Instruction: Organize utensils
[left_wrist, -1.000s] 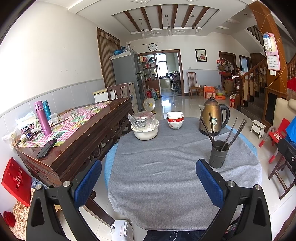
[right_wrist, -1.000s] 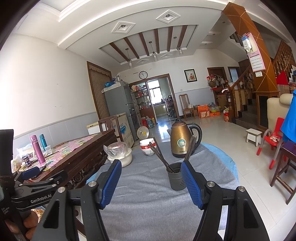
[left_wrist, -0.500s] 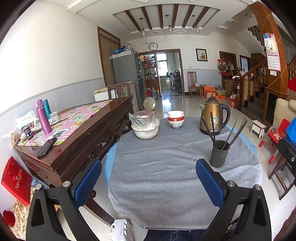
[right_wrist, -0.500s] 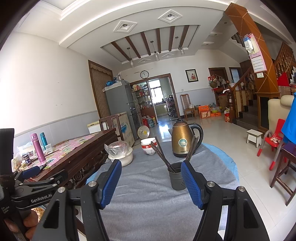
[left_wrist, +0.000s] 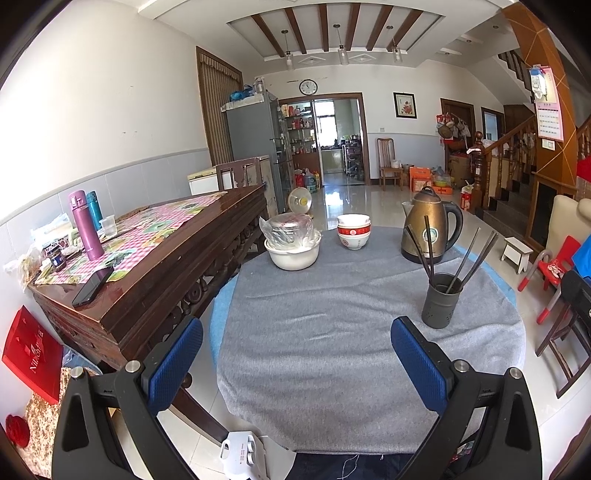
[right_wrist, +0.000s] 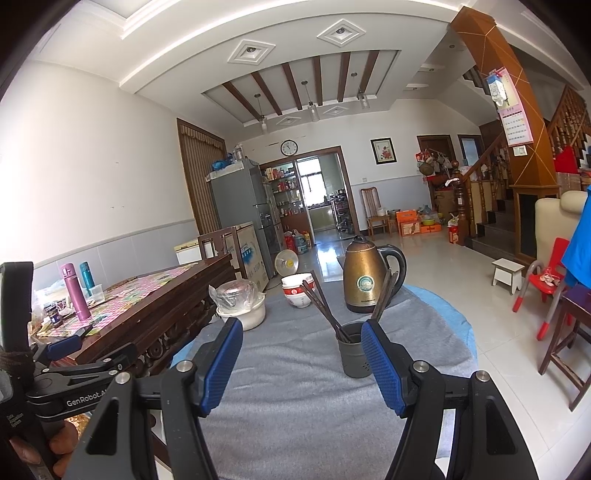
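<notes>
Grey felt covers the round table (left_wrist: 332, 354) that fills most of what both my claws look out on. Left of it stands a long dark wooden sideboard (left_wrist: 177, 266) with a pink checked cloth, two flasks and a black phone (left_wrist: 92, 287) lying near its close end.

On the far side of the table, toward the right, sits a bronze electric kettle (left_wrist: 428, 232). Left of the kettle is a stack of white bowls with a red band (left_wrist: 353, 232), and further left a white basin (left_wrist: 293, 253) holds a steel pot wrapped in clear plastic.

Nearer to me, on the right half of the cloth, the dark grey utensil holder (left_wrist: 441, 305) stands upright. Dark chopsticks (left_wrist: 424, 251) lean out of it, some fanned left and some right.

My left claw (left_wrist: 295, 360) hangs released over the near edge of the table, blue pads wide apart with nothing between them. My right claw (right_wrist: 301, 356) is likewise spread and empty; the holder (right_wrist: 354, 349) shows between its pads, close to the right fingertip (right_wrist: 384, 365), though I cannot tell whether they touch.
</notes>
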